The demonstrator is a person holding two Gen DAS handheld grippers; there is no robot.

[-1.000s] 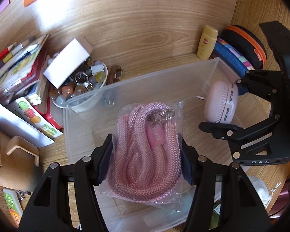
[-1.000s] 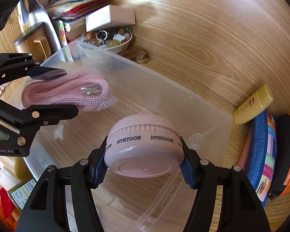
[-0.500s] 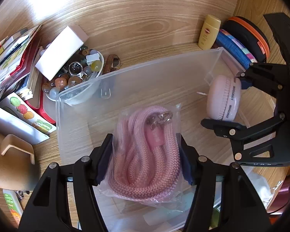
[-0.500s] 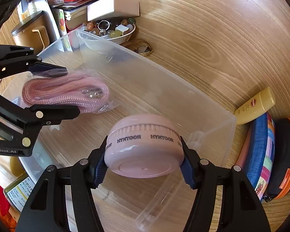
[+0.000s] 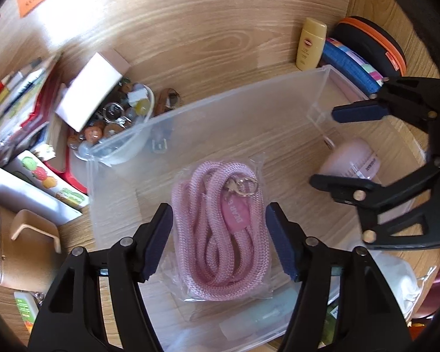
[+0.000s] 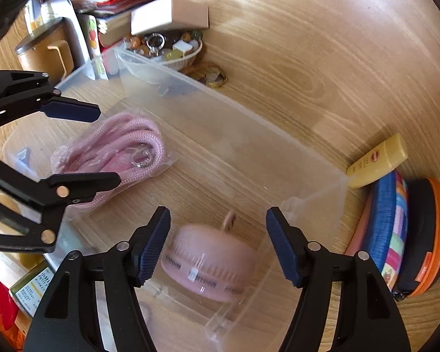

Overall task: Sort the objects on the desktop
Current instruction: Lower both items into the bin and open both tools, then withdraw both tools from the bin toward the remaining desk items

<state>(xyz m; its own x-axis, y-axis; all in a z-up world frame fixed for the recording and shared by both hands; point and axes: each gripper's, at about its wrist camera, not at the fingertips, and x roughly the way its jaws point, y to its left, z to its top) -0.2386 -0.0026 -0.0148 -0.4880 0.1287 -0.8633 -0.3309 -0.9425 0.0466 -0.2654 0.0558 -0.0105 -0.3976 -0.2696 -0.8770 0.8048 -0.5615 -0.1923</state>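
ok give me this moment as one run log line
left gripper: just opened, pink rope bag lying in clear bin | right gripper: just opened, pink round case dropped in bin | next: withdraw

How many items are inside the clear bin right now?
2. The bagged pink rope lies between the left gripper's open fingers; the pink round device lies below the right gripper. The near edge may hide more.

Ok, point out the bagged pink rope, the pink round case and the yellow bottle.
bagged pink rope [image 5: 220,234], left wrist view, middle coils.
pink round case [image 6: 211,261], right wrist view, its side.
yellow bottle [image 5: 309,47], left wrist view, label.
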